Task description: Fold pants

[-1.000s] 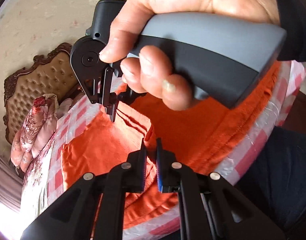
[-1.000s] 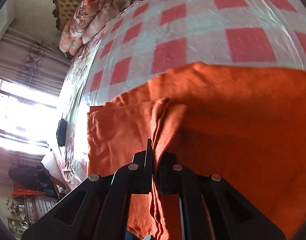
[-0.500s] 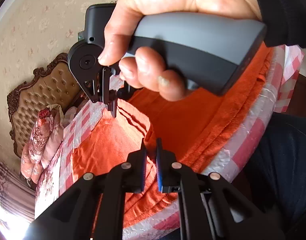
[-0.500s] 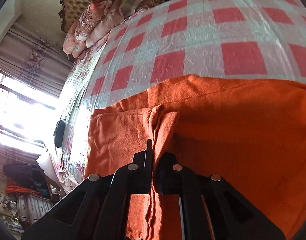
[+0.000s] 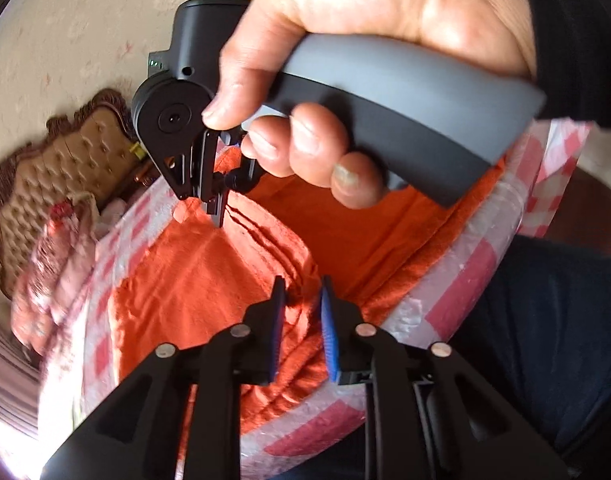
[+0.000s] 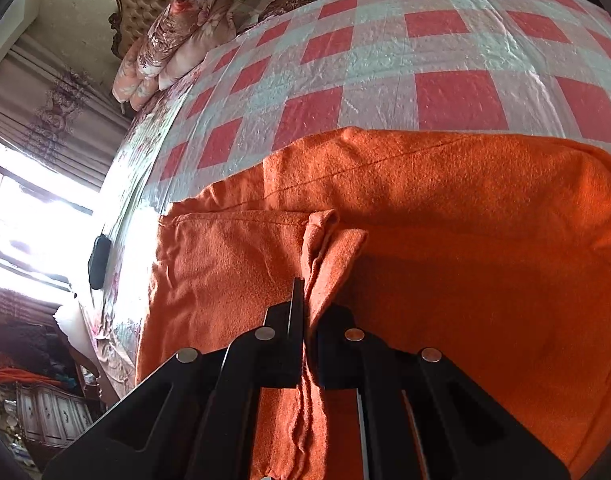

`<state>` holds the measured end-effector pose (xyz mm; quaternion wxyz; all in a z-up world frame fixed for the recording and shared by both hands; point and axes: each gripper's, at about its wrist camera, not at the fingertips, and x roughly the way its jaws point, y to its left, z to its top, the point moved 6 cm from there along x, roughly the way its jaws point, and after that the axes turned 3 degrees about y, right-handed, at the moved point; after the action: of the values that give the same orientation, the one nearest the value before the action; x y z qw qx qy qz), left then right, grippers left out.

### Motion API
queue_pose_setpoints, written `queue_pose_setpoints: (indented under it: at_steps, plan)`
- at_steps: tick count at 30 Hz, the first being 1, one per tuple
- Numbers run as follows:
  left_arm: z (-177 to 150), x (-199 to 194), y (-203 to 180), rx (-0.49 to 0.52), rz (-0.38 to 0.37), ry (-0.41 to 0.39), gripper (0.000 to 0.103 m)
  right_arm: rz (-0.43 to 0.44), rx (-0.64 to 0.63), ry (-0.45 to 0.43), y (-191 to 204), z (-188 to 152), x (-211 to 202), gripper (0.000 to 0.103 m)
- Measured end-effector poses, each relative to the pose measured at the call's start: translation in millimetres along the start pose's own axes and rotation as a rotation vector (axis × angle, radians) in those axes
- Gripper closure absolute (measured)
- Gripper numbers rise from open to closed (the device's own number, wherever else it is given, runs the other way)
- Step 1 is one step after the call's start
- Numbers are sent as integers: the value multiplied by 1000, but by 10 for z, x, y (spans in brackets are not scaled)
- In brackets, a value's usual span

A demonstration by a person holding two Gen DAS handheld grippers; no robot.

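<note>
The orange pants (image 6: pixel 465 240) lie spread on the red-and-white checked bed cover (image 6: pixel 385 64), also in the left wrist view (image 5: pixel 193 280). My right gripper (image 6: pixel 309 308) is shut on a pinched fold of the pants' fabric, lifted slightly. In the left wrist view the right gripper (image 5: pixel 217 208) shows held in a hand, its tips pinching the cloth. My left gripper (image 5: pixel 301 300) has its fingers slightly apart around a bunched fold of the pants at the bed's near edge; whether they still touch the cloth is unclear.
A tufted headboard (image 5: pixel 65 168) and floral pillows (image 6: pixel 177 28) stand at the bed's far end. A bright window (image 6: pixel 25 216) and a dresser (image 6: pixel 45 412) lie to the left. A dark object (image 6: pixel 99 260) sits at the bed's left edge. The person's dark-clothed leg (image 5: pixel 545 340) is beside the bed.
My left gripper's fingers have spread apart a little from nearly shut. The right gripper has kept its pinch and shifted slightly; both views have swung a bit.
</note>
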<state>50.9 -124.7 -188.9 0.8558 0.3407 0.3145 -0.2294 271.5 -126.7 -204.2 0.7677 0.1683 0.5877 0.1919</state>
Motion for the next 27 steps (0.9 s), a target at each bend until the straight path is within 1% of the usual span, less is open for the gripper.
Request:
queue_pose_setpoints:
  at_steps: [1,2,3,4,6,7,9,10,11,12,13,14,15,16,18,19,21,22,23,25,26,27]
  plan:
    - [11,-26,19,-15,-15,-10,68,-13,-11,-5,17,-3,-9,96]
    - [24,-72,63,-39,-32,-28,52,-23,-20,-8,31,-15,-8,96]
    - [32,-131,112,-72,-52,-44,46,-41,-37,-11,50,-20,-7,96]
    - [26,-190,152,-108,-76,-57,42,-58,-54,-13,69,-24,1,96]
    - [-22,-346,324,-206,-117,-78,42,-80,-68,-15,84,-35,9,96]
    - [-56,-424,420,-249,-116,-92,42,-96,-72,-22,89,-44,-2,96]
    - [-165,-631,730,-387,-88,-127,42,-124,-86,-38,95,-63,-47,96]
    - [-279,-694,968,-489,-71,-134,42,-144,-95,-50,96,-72,-79,96]
    - [-422,-704,1206,-592,-48,-123,47,-157,-100,-56,92,-80,-100,94]
    - [-599,-666,1438,-692,-36,-95,51,-179,-103,-63,88,-93,-135,90]
    - [-749,-626,1582,-751,-24,-63,60,-212,-103,-81,81,-106,-199,90]
    - [-899,-598,1693,-786,8,-23,76,-241,-100,-103,83,-120,-268,88]
    - [-1021,-571,1784,-796,42,21,85,-279,-103,-138,88,-145,-383,85]
    - [-1151,-553,1870,-813,53,66,94,-298,-111,-173,113,-179,-502,85]
    - [-1218,-504,1960,-831,12,97,96,-307,-128,-222,191,-271,-649,85]
    - [-1207,-455,2035,-827,-5,94,98,-294,-156,-226,288,-337,-658,85]
    - [-1124,-368,2098,-821,-27,82,98,-250,-222,-224,516,-471,-592,85]
    - [-1067,-298,2031,-812,-54,86,98,-235,-249,-224,608,-528,-546,85]
    - [-1052,-212,1988,-810,-79,103,98,-236,-284,-210,713,-606,-439,85]
    - [-1096,-61,1891,-815,-116,141,98,-272,-303,-148,771,-701,-213,85]
    - [-1178,28,1827,-813,-108,183,98,-283,-300,-133,760,-723,-160,85]
    - [-1261,101,1826,-826,-105,202,97,-311,-295,-114,716,-743,-97,85]
